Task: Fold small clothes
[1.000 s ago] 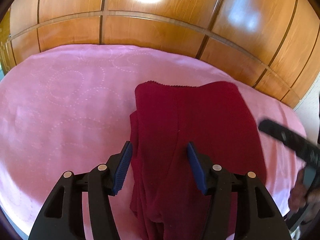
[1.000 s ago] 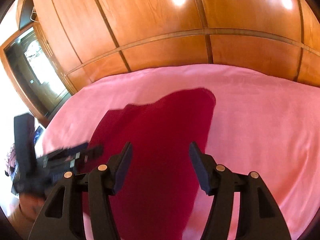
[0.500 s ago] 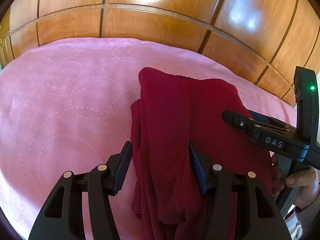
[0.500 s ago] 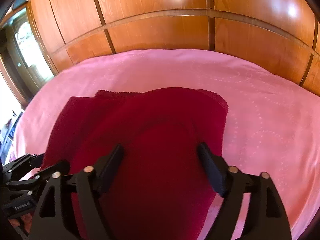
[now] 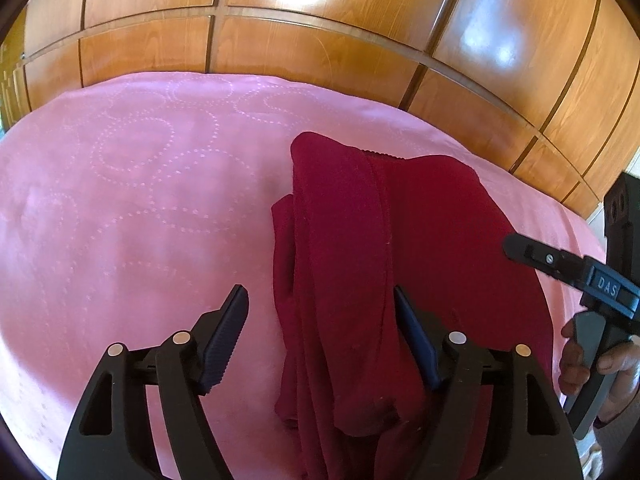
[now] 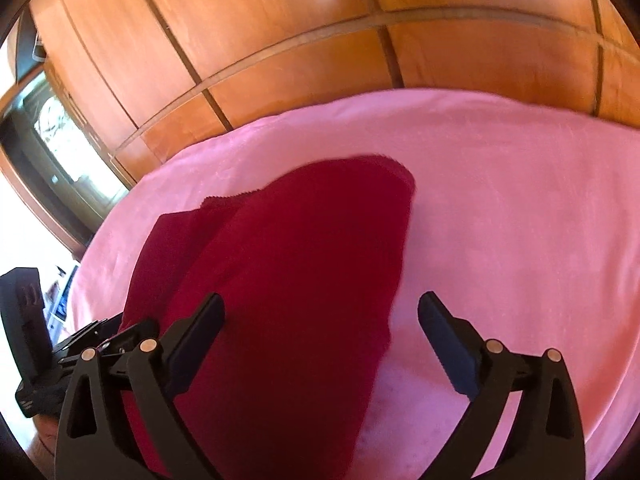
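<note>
Nearest the left wrist camera, the left claw (image 5: pixel 320 332) is spreading, its pads clear of the dark red garment (image 5: pixel 360 280) whose bunched folds run between them toward 12 o'clock. At 3 o'clock that view alone shows the person's hand (image 5: pixel 580 364) holding the right claw (image 5: pixel 520 246) (side-on, so its gap is hidden). The right wrist view shows it (image 6: pixel 320 328) opening wide, the garment's (image 6: pixel 288 264) smooth edge between the pads, unpinched, and the left claw at 8 o'clock. The garment lies on a pink bedspread (image 5: pixel 140 200); wooden wardrobe panels (image 5: pixel 320 52) stand beyond, and only the right view catches a glass door (image 6: pixel 60 148) at 10 o'clock.
</note>
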`<state>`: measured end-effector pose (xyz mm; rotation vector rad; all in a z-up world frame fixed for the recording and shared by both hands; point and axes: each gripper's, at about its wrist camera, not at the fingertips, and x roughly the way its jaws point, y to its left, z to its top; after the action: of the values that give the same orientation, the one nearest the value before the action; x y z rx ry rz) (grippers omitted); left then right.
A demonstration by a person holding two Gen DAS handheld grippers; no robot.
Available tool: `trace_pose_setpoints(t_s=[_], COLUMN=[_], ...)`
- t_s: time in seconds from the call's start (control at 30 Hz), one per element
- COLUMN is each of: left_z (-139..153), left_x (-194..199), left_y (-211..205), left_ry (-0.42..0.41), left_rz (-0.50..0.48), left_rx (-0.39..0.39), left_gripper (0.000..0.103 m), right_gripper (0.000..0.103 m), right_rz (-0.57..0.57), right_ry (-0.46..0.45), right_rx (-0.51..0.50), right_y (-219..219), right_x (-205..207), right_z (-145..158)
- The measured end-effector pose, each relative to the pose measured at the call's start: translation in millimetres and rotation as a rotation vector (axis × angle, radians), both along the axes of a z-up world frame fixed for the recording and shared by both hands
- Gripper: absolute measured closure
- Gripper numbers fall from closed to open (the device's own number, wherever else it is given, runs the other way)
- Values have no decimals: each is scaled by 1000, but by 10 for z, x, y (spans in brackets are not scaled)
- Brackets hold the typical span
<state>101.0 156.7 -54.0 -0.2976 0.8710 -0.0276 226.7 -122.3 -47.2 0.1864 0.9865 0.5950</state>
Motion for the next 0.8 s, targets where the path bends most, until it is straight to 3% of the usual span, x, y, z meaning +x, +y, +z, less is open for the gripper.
trace_pose_setpoints(t_s=[0.07, 0.3, 0.43, 0.53, 0.67, 0.8], left_z=[-17, -154, -269, -322, -361, -306], left_x=[-4, 34, 69, 101, 111, 23], left_y=[12, 155, 259, 280, 300, 285], left_ry=[3, 22, 33, 24, 15, -11], left_rz=[5, -36, -65, -119, -150, -177], left_rx=[-12, -164, -269, -337, -411, -447], left_gripper=[26, 26, 26, 38, 57, 66], right_gripper=[6, 7, 17, 32, 48, 61], right_rz=[-1, 43, 65, 114, 126, 121], right_ry=[38, 151, 186, 231, 229, 183], right_rx=[52, 199, 268, 313, 295, 302], right_y=[-65, -212, -252, -197, -140, -163], right_x=[-6, -84, -89, -54, -45, -175], right_z=[-56, -226, -288, -367, -310, -105])
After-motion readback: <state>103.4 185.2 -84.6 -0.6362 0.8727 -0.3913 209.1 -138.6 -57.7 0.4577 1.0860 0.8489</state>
